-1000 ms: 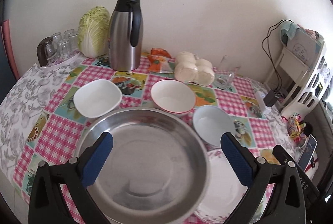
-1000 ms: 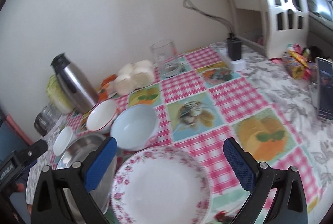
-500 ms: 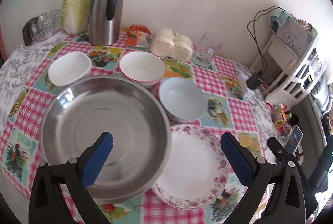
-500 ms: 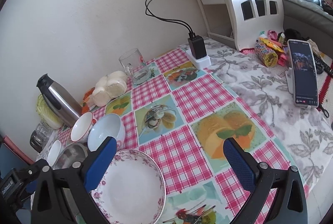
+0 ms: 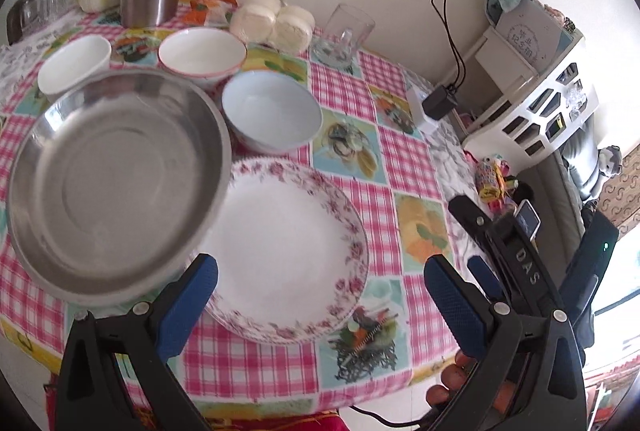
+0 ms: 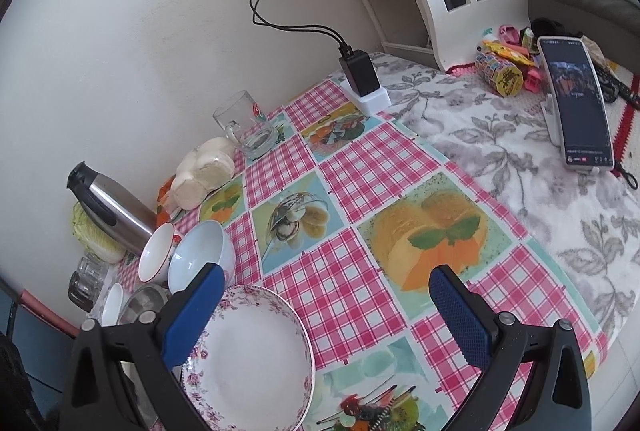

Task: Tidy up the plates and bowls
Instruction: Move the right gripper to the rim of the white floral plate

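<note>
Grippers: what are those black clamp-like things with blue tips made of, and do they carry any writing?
Each gripper is a black frame with silver screws and two textured blue pads. The right one, seen from the left camera, bears white letters "DAS". A black cable trails below.

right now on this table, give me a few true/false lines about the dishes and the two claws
1. The steel basin overlaps the rim of the floral plate. True.
2. The left claw is shut on the floral plate. False: it is open and holds nothing.
3. The pale blue bowl sits behind the floral plate, toward the wall. True.
4. The glass mug lies on its side. False: it stands upright near the wall.
5. The right claw is open and empty. True.
6. The red-rimmed bowl is stacked inside the steel basin. False: it sits on the tablecloth behind the basin.
</note>
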Available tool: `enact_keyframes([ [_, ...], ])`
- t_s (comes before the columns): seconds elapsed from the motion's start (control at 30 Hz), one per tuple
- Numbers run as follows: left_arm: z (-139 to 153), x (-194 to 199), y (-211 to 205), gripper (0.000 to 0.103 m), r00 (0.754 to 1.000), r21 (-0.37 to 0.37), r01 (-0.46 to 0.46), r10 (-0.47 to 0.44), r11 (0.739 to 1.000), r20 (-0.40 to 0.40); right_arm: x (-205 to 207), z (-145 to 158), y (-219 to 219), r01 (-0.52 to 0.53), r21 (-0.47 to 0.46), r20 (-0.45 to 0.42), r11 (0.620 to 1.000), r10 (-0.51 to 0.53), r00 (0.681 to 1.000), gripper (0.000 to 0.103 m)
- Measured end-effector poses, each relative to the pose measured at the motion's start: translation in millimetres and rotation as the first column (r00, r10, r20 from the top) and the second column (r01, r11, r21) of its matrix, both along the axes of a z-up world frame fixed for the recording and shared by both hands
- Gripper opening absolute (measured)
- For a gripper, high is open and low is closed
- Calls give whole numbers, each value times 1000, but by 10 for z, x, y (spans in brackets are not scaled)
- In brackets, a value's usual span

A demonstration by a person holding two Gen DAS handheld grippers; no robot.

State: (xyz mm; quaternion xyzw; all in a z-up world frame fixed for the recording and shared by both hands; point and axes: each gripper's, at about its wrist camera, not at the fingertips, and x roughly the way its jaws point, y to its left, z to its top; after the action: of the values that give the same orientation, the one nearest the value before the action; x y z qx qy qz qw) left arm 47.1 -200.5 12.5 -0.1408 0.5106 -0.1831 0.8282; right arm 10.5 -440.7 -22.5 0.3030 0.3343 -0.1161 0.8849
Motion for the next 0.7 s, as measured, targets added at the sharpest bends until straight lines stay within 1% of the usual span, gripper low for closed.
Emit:
enact_keyframes([
  [0.13,-144,-57,-73,103,998,-10,-7,6,1000,-68,37,-93,7,-9,21,-28,1000,9,1000,103],
  [0.2,-220,-64,-77,103,995,-14,-28,26,1000,-93,63,-157,10,-14,39,-46,999,16,999,103],
  [0.37,-448,-9,15,103,983,39,-105,110,994,-149,139,-334,56,-47,85,-82,995,54,995,103],
  [0.43,-544,31,88,103,973,40,-139,144,990,-182,175,-407,81,-60,100,-101,993,70,992,102],
  [0.5,-616,69,166,102,963,30,-171,174,985,-207,203,-457,103,-71,106,-114,992,83,990,100],
  [0.57,-662,101,221,100,957,30,-196,197,980,-213,235,-500,140,-89,106,-124,990,102,987,98],
  [0.63,-702,128,264,94,951,32,-214,216,976,-219,264,-536,183,-106,102,-135,989,119,984,96],
  [0.7,-741,156,276,92,946,32,-225,226,974,-231,289,-563,219,-120,97,-144,988,133,981,90],
])
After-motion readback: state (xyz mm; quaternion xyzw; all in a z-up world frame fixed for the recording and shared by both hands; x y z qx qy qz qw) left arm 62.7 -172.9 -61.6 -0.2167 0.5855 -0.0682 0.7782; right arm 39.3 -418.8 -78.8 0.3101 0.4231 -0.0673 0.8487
